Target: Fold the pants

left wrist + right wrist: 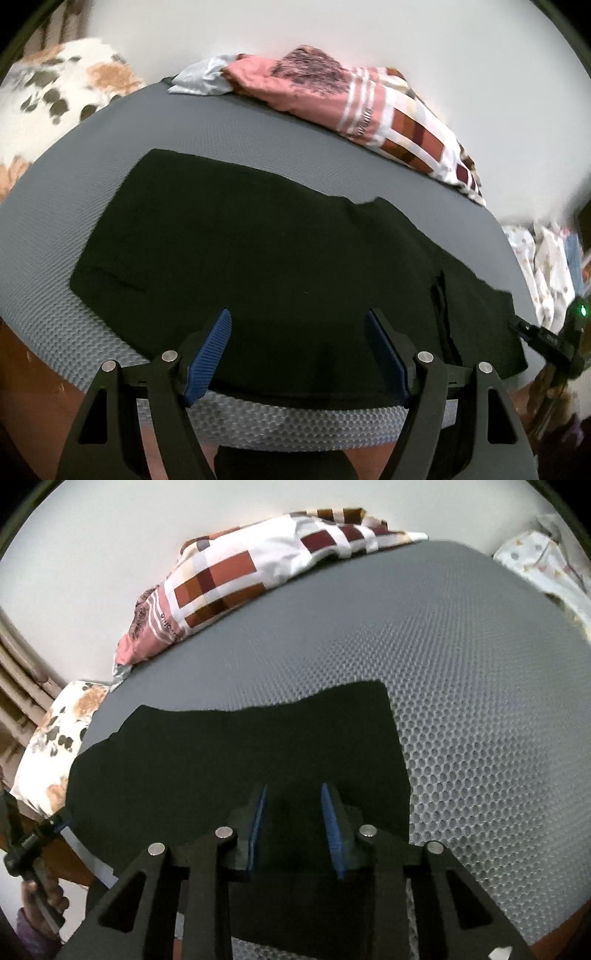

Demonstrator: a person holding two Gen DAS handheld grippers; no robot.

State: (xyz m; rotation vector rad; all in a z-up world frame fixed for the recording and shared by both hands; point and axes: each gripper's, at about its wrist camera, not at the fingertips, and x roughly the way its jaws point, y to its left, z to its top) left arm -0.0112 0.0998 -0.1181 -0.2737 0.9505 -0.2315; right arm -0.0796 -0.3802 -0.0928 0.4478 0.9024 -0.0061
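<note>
Black pants (pixel 258 240) lie flat across a grey honeycomb mat (pixel 258 125), running from left to right. My left gripper (pixel 298 314) hovers open over their near edge, its blue pads wide apart with nothing pinched. In the right wrist view the pants (pixel 240 746) end at a square corner on the mat (pixel 461 664). My right gripper (pixel 294 787) stands above that end with its pads a little apart and only flat cloth showing below them. The other tool and the hand (pixel 40 886) holding it show at the lower left of that view.
A pile of pink and checked clothes (pixel 332 85) lies along the mat's far edge by the white wall, also seen as the checked cloth (pixel 229 576). A floral pillow (pixel 62 88) sits at the left and patterned fabric (pixel 546 258) at the right. Bare mat stretches right of the pants.
</note>
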